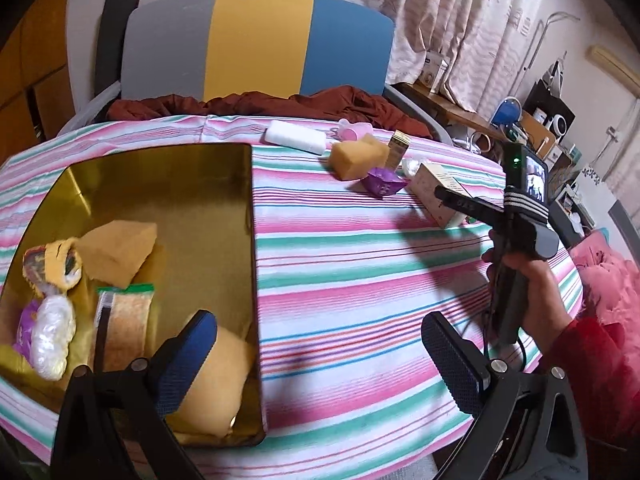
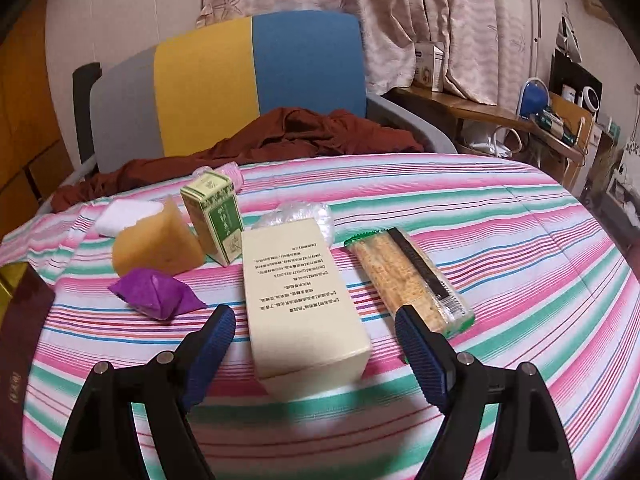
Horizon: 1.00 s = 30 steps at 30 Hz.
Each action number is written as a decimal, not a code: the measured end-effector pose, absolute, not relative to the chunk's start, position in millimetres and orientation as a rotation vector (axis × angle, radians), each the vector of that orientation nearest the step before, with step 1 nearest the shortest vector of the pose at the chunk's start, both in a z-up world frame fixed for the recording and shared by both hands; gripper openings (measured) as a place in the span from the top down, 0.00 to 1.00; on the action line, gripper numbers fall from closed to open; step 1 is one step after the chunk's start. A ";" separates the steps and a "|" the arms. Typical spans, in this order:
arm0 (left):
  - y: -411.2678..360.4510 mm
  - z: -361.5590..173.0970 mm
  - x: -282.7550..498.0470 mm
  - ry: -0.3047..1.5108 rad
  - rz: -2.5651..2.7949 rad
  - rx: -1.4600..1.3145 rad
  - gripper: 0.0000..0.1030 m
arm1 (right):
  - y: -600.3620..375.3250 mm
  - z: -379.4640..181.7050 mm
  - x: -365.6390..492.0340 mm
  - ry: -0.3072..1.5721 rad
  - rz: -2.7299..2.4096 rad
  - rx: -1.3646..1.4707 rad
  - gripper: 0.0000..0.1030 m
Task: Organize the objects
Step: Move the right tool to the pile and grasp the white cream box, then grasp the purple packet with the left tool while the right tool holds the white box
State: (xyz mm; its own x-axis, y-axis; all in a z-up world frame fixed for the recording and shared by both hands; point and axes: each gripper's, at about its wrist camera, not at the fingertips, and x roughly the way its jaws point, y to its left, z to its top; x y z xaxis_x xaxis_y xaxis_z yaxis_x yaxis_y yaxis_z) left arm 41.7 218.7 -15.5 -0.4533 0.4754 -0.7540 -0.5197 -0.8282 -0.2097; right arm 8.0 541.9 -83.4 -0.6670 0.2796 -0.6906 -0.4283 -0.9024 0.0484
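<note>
- Left side of the table (image 1: 360, 280), striped cloth over it: a gold tin (image 1: 168, 184) stands near the left edge, already part filled. Inside it lie a yellow sponge wedge (image 1: 120, 252), a wrapped cracker bar (image 1: 124, 320), a clear-wrapped white item (image 1: 52, 332), a crumpled yellow packet (image 1: 52, 264) and a soft yellow lump (image 1: 216, 372) at the near corner.
- The left gripper (image 1: 320, 364) hangs over the tin's near right corner with its jaws spread and nothing between them.
- By my judgement the sorting is roughly half done; the rest waits toward the far edge and the right half of the table.
- Far edge: a white block (image 2: 120, 216), a second sponge wedge (image 2: 160, 244), a green carton (image 2: 214, 220) standing upright, and a pink item (image 1: 352, 130) behind them.
- Nearer the middle: a purple packet (image 2: 156, 294), then a long cream box (image 2: 300, 304) lying flat with crumpled clear plastic (image 2: 304, 212) at its far end.
- The right gripper (image 2: 316, 348) has its jaws wide apart on either side of the cream box's near end, pads not touching it; that box looks to be the next pick.
- Just right of it lies another cracker bar (image 2: 408, 276), close to the right finger (image 2: 424, 356), so a closing grip has little spare room there.
- The right half of the table beyond that is bare cloth, open for moving.
</note>
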 end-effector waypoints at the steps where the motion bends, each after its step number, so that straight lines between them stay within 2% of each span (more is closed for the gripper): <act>1: 224.3 -15.4 40.0 0.073 2.265 -1.157 0.00 | 541.0 -84.3 7.1 0.304 2.542 -1.008 0.29; 2: 228.2 -15.3 37.7 0.076 2.262 -1.159 0.00 | 541.2 -85.0 7.8 0.317 2.535 -1.001 0.42; 5: 242.7 -13.8 31.9 0.085 2.257 -1.157 0.00 | 540.7 -84.6 10.2 0.321 2.520 -0.976 0.50; 15: 297.6 -12.3 1.2 0.121 2.295 -1.143 0.00 | 529.7 -81.8 34.5 0.334 2.459 -0.896 0.51; 19: 328.7 -14.1 -20.6 0.151 2.343 -1.125 0.00 | 527.0 -82.3 55.2 0.436 2.445 -0.839 0.51; 27: 396.4 -40.2 -59.0 0.337 2.351 -1.082 0.00 | 522.7 -83.8 67.5 0.461 2.406 -0.777 0.51; 30: 414.4 -53.3 -74.7 0.402 2.345 -1.059 0.04 | 522.7 -84.6 68.3 0.453 2.394 -0.767 0.51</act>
State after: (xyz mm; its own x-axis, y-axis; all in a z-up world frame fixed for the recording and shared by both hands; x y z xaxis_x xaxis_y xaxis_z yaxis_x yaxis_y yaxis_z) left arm -74.7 414.4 -53.3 -0.5518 0.3439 -0.7598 -0.5771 -0.8151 0.0501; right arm 68.3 522.7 -84.6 -0.6670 0.4219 -0.6141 -0.6172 -0.7746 0.1383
